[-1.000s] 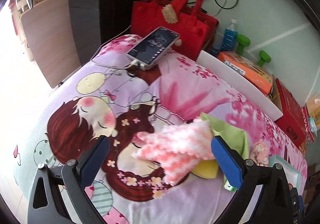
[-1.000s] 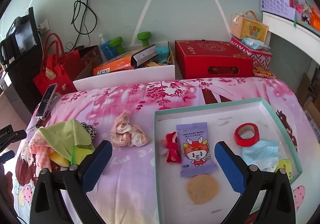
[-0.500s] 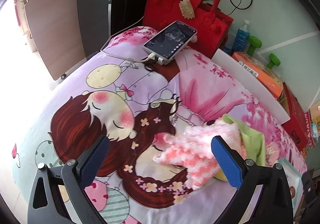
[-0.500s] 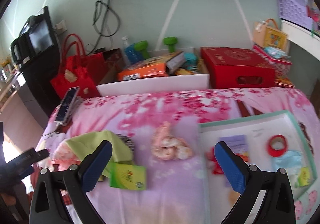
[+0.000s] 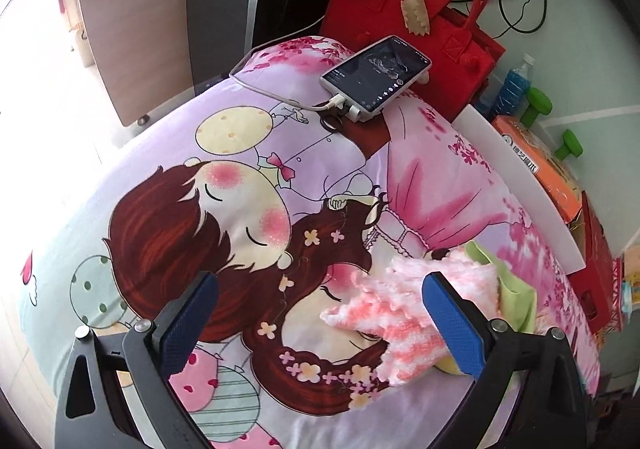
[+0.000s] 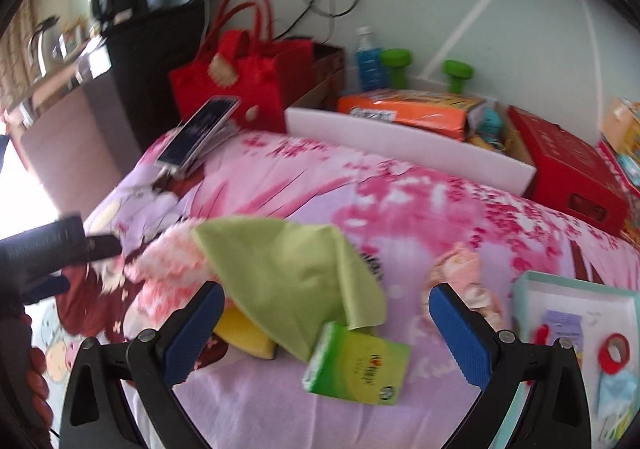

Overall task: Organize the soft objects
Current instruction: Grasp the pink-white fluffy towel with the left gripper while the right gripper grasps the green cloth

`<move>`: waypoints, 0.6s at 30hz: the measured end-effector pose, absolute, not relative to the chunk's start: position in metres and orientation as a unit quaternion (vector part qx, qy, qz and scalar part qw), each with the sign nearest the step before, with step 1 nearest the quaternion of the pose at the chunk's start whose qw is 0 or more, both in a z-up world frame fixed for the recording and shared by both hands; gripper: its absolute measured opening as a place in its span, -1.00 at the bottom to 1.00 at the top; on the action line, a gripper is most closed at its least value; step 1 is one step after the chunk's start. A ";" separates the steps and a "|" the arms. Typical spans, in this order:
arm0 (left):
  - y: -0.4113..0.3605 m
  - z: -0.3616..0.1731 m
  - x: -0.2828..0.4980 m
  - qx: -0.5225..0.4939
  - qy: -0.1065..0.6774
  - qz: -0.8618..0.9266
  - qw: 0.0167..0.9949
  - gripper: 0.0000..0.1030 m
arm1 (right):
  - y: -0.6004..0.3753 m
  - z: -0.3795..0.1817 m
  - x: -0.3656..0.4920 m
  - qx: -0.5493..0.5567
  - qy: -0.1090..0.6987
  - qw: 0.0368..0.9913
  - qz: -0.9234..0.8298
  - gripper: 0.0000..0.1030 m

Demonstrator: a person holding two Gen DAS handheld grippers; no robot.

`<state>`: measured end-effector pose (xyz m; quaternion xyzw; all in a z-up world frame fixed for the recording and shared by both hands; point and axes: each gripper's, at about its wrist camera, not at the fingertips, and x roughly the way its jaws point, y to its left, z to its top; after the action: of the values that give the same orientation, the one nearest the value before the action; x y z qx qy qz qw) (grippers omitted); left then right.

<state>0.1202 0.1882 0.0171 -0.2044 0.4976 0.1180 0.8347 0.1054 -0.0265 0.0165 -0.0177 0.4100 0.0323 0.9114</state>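
A fluffy pink-and-white towel lies on the cartoon bedsheet, partly under a light green cloth. My left gripper is open just short of the towel, its right finger in front of it. In the right wrist view the green cloth drapes over the pink towel and a yellow sponge. A green tissue pack lies beside it and a crumpled pink cloth further right. My right gripper is open, close above the green cloth and tissue pack. The left gripper's body shows at the left edge.
A phone on a charging cable rests at the bed's far end before a red felt bag. A white board, orange box, green dumbbells and red box line the wall side. A teal-rimmed tray with small items sits at right.
The right wrist view has swung left and closer, from over the tray to over the green cloth pile. The left gripper has drifted left, so the towel now sits at its right finger.
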 end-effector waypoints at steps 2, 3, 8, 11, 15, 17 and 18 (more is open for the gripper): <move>0.188 0.018 0.121 -0.211 0.499 0.117 0.832 0.97 | -0.020 0.009 0.107 -0.028 0.417 0.907 0.044 1.00; 0.188 0.018 0.122 -0.213 0.500 0.116 0.831 0.97 | -0.018 0.005 0.108 -0.034 0.421 0.905 0.047 1.00; 0.181 0.019 0.124 -0.221 0.504 0.104 0.829 0.97 | -0.021 -0.009 0.115 -0.036 0.431 0.901 0.036 1.00; 0.176 0.021 0.126 -0.221 0.504 0.095 0.829 0.97 | -0.032 -0.011 0.118 -0.016 0.431 0.902 0.024 1.00; 0.165 0.019 0.131 -0.225 0.509 0.076 0.827 0.97 | -0.045 -0.010 0.120 0.000 0.428 0.904 0.009 1.00; 0.161 0.018 0.133 -0.227 0.512 0.067 0.826 0.97 | -0.049 -0.011 0.121 0.007 0.429 0.903 0.005 1.00; 0.157 0.017 0.134 -0.228 0.514 0.061 0.825 0.97 | -0.051 -0.011 0.121 0.011 0.430 0.903 0.005 1.00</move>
<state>0.1340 0.1573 0.0173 -0.2280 0.5136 0.0614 0.8249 0.1212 -0.0515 -0.0115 0.0115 0.4297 0.0046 0.9029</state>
